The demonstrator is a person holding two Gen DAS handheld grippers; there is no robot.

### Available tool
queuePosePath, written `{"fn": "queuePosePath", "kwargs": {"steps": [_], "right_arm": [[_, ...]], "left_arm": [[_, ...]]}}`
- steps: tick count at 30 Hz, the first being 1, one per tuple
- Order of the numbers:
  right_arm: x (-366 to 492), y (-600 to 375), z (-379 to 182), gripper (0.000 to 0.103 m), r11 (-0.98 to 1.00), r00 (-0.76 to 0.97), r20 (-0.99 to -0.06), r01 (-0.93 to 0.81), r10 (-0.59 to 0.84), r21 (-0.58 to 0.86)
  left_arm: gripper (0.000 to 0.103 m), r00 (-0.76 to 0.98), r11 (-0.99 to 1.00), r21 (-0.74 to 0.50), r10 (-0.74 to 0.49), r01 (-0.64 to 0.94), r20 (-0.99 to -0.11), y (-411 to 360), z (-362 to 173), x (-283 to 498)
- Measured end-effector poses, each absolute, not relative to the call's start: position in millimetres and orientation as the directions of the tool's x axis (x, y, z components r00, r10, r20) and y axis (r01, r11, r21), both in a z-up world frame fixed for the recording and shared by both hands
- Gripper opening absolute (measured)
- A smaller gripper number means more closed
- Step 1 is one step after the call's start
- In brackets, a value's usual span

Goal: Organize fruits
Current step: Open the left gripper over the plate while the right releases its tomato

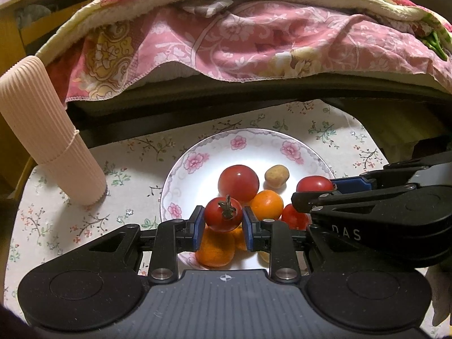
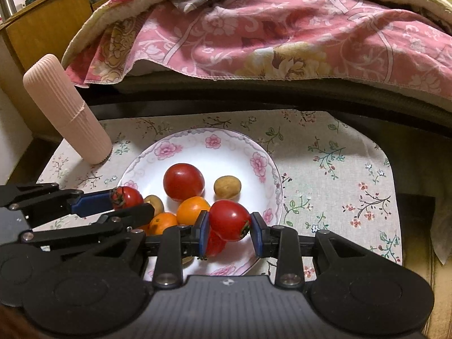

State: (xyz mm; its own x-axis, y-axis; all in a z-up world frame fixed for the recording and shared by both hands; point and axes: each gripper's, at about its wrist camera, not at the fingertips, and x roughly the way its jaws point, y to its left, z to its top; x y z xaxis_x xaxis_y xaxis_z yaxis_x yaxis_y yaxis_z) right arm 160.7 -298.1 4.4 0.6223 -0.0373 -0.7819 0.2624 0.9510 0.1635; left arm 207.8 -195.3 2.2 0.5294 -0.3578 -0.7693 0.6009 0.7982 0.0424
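Note:
A white plate with pink flowers (image 1: 197, 155) (image 2: 226, 147) sits on a floral cloth and holds several fruits: a large red tomato (image 1: 238, 182) (image 2: 183, 180), oranges (image 1: 267, 204) (image 2: 193, 209), and a small brown fruit (image 1: 276, 175) (image 2: 227, 188). My left gripper (image 1: 223, 221) is shut on a stemmed red tomato (image 1: 223, 214), held just above the plate's near side; it also shows in the right wrist view (image 2: 125, 197). My right gripper (image 2: 230, 231) is shut on another red tomato (image 2: 229, 220), seen from the left wrist view (image 1: 315, 184), over the plate's right part.
A ribbed pink cylinder (image 1: 50, 132) (image 2: 67, 110) stands on the cloth left of the plate. A bed with a pink floral quilt (image 1: 240, 36) lies beyond the table. A wooden cabinet (image 2: 42, 28) is at the far left. Floral cloth (image 2: 339, 169) spreads right of the plate.

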Motion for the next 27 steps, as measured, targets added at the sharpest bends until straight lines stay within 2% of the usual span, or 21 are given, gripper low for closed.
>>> {"fn": "queuePosePath", "kwargs": {"steps": [13, 27], "right_arm": [[165.7, -298.8, -1.1, 0.034, 0.949, 0.623, -0.781, 0.27, -0.044, 0.162], [166.1, -299.9, -1.6, 0.034, 0.949, 0.625, -0.779, 0.273, -0.051, 0.157]], "left_arm": [[0.036, 0.523, 0.806, 0.029, -0.355, 0.591, -0.775, -195.3, -2.4, 215.3], [0.049, 0.529, 0.817, 0.021, -0.353, 0.577, -0.772, -190.8, -0.6, 217.3]]}}
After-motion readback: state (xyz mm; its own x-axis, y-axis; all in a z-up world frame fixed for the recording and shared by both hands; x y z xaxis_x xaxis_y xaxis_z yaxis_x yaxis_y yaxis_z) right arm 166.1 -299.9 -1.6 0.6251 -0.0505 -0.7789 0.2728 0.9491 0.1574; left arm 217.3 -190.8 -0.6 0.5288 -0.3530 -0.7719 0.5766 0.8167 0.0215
